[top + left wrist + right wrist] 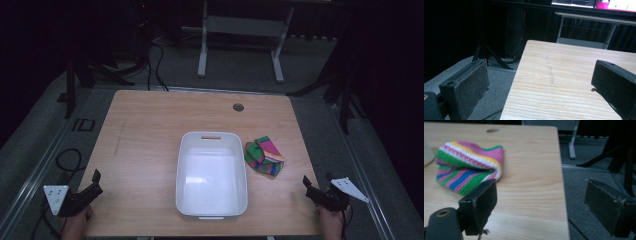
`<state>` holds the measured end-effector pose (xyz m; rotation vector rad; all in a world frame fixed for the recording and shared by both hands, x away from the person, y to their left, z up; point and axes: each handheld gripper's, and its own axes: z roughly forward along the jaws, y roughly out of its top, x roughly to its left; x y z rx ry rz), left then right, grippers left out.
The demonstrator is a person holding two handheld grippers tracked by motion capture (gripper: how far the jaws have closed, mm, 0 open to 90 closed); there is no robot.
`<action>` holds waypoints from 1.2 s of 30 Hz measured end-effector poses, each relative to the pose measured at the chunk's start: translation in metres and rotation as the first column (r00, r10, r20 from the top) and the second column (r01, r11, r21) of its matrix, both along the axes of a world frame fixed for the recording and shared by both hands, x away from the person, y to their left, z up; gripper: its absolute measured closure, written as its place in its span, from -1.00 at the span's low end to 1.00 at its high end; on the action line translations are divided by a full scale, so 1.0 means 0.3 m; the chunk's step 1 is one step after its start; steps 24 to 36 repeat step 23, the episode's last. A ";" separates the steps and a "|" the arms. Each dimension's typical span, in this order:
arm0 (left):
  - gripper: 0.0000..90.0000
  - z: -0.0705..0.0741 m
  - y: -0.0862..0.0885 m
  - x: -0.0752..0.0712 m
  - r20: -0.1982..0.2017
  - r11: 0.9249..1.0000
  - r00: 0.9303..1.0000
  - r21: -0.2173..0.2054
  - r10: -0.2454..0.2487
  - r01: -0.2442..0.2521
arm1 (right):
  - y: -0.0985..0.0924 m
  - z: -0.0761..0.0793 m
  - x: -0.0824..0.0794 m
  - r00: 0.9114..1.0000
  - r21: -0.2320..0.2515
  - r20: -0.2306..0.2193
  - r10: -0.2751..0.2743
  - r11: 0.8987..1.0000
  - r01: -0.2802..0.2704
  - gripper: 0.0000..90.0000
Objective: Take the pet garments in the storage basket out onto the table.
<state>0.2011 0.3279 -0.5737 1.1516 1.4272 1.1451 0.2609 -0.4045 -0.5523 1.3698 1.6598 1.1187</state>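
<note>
A striped knitted cloth in pink, green, blue and yellow lies crumpled on the wooden table, just right of a white plastic bin. In the right gripper view the cloth sits ahead and to the left of the jaws. My right gripper hovers at the table's front right corner, open and holding nothing; in its own view the right gripper straddles the table edge. My left gripper stands open at the front left edge, and the left gripper has nothing between its jaws.
The bin's inside looks bare. A round cable hole is set in the table's far side. A faint scuff marks the left part of the tabletop. Tripod legs and cables stand on the grey floor around the table.
</note>
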 end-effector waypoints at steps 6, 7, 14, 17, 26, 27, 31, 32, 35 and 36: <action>-0.96 0.000 0.000 0.001 0.000 1.000 1.000 0.001 -0.002 0.002 | -0.032 -0.003 -0.013 0.998 0.050 0.016 -0.056 0.997 0.056 -0.75; -0.96 0.000 0.000 0.000 0.000 1.000 1.000 0.001 -0.002 0.002 | -0.035 -0.004 -0.014 0.998 0.058 0.021 -0.056 0.997 0.055 -0.75; -0.96 0.000 0.000 0.001 0.000 1.000 1.000 0.001 -0.004 0.004 | -0.038 -0.010 -0.009 0.999 0.087 0.024 -0.032 0.996 0.030 -0.75; -0.96 0.000 -0.001 0.000 0.000 1.000 1.000 0.003 -0.004 0.004 | -0.028 -0.013 -0.005 1.000 0.055 0.014 -0.028 0.998 0.028 -0.75; -0.96 0.000 -0.001 0.001 -0.001 1.000 1.000 0.004 -0.004 0.004 | -0.029 -0.014 -0.002 1.000 0.053 0.004 -0.030 0.998 0.030 -0.75; -0.96 0.000 -0.001 0.001 -0.001 1.000 1.000 0.004 -0.004 0.004 | -0.029 -0.014 -0.002 1.000 0.053 0.004 -0.030 0.998 0.030 -0.75; -0.96 0.000 -0.001 0.001 -0.001 1.000 1.000 0.004 -0.004 0.004 | -0.029 -0.014 -0.002 1.000 0.053 0.004 -0.030 0.998 0.030 -0.75; -0.96 0.000 -0.001 0.001 -0.001 1.000 1.000 0.004 -0.004 0.004 | -0.029 -0.014 -0.002 1.000 0.053 0.004 -0.030 0.998 0.030 -0.75; -0.96 0.000 -0.001 0.001 -0.001 1.000 1.000 0.004 -0.004 0.004 | -0.029 -0.014 -0.002 1.000 0.053 0.004 -0.030 0.998 0.030 -0.75; -0.96 0.000 -0.001 0.001 -0.001 1.000 1.000 0.004 -0.004 0.004 | -0.029 -0.014 -0.002 1.000 0.053 0.004 -0.030 0.998 0.030 -0.75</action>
